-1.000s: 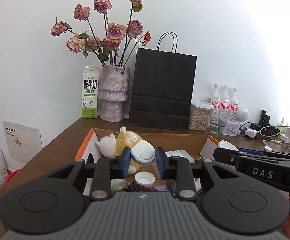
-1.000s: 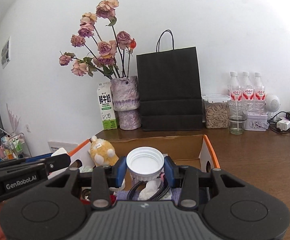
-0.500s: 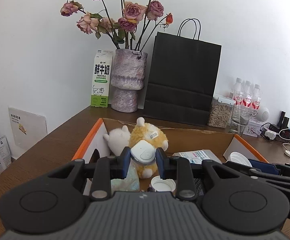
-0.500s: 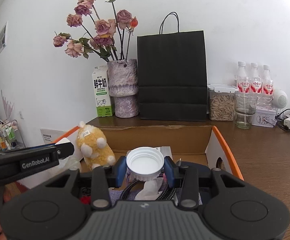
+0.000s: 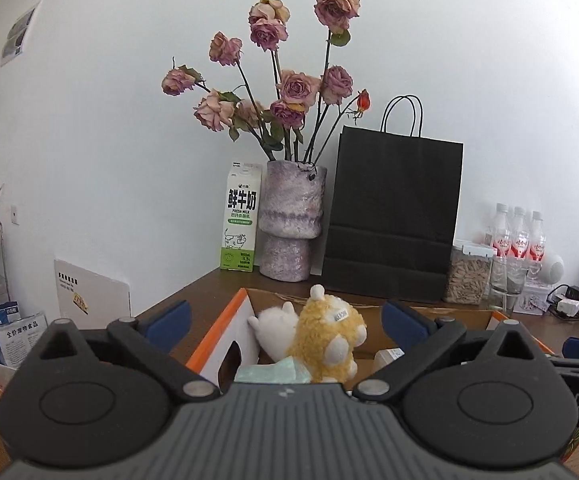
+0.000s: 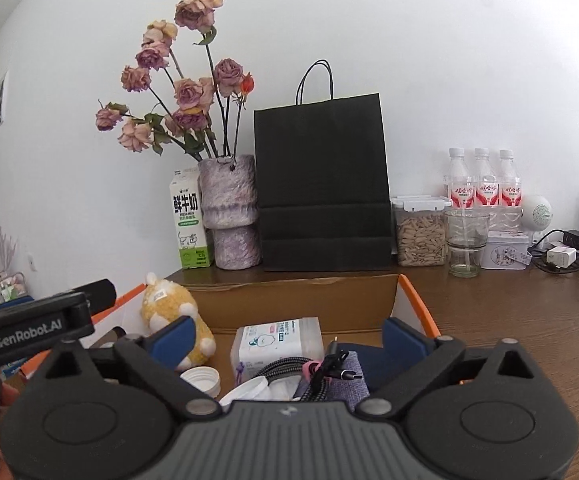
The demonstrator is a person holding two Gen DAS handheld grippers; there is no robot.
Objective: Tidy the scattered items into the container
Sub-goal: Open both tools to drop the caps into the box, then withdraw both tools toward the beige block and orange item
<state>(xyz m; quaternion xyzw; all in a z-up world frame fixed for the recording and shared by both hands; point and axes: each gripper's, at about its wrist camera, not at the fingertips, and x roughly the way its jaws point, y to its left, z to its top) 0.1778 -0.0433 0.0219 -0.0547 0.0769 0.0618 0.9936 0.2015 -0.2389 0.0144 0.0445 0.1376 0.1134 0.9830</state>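
Note:
A cardboard box (image 5: pixel 225 322) with orange-edged flaps stands on the wooden table. My left gripper (image 5: pixel 285 320) hangs over its near side, jaws opening wide, with nothing between its blue pads. Past it sit a yellow plush toy (image 5: pixel 329 340) and a white plush (image 5: pixel 273 328). My right gripper (image 6: pixel 288 338) is also opening over the box (image 6: pixel 413 300) and holds nothing. Below it lie a wipes pack (image 6: pixel 277 342), a braided cable (image 6: pixel 317 368), a purple pouch (image 6: pixel 349 376) and a white lid (image 6: pixel 201 380). The yellow plush (image 6: pixel 169 312) leans at the left.
Behind the box stand a vase of dried roses (image 6: pixel 231 216), a milk carton (image 6: pixel 187 224) and a black paper bag (image 6: pixel 323 188). To the right are a seed jar (image 6: pixel 419 232), a glass (image 6: pixel 465 240), water bottles (image 6: pixel 485 184) and chargers with cables (image 6: pixel 561 256).
Both grippers have gone from shut to wide open. The left let go of a white oval gadget and the right of a white-lidded jar; both sank slightly over the box.

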